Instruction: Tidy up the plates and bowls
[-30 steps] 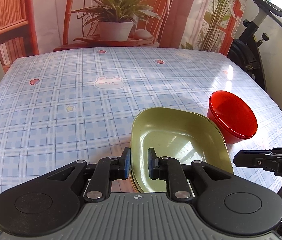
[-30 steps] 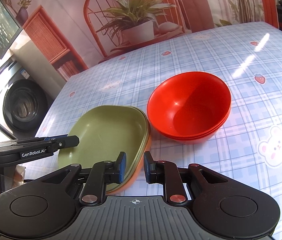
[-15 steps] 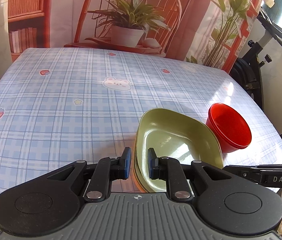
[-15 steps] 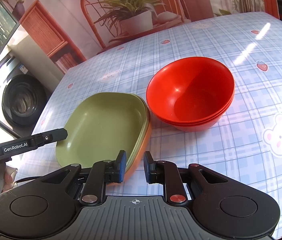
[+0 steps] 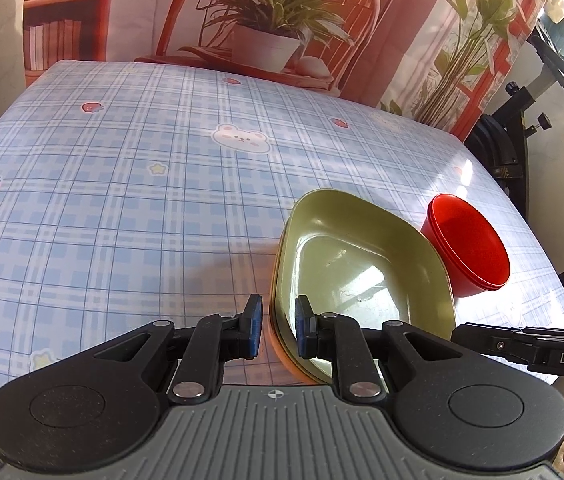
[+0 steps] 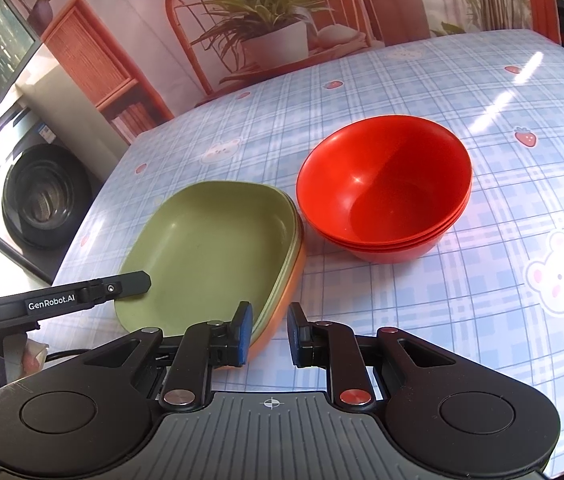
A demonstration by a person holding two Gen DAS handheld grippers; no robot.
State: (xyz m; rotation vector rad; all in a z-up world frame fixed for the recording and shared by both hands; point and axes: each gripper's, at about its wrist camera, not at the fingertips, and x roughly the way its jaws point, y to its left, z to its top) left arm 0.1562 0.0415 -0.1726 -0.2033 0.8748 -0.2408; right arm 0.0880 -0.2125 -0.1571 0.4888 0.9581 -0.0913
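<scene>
A stack of plates, green (image 5: pixel 358 268) on top and orange at the bottom, lies near the table's front edge; it also shows in the right wrist view (image 6: pixel 210 252). A stack of red bowls (image 5: pixel 468 248) stands just right of it, seen too in the right wrist view (image 6: pixel 386 188). My left gripper (image 5: pixel 278 326) hangs above the plates' near left rim, its jaws slightly apart and holding nothing. My right gripper (image 6: pixel 268 334) hangs over the plates' near right corner, its jaws slightly apart and empty. Each gripper's fingers show in the other's view.
The table (image 5: pixel 122 200) has a blue plaid cloth. A backdrop printed with a chair and plant stands behind it. An exercise bike (image 5: pixel 522 136) is at the right, a washing machine (image 6: pixel 38 196) at the left.
Both grippers have drawn back and up from the plates and bowls. The stacks have not moved. The jaw gaps look unchanged.
</scene>
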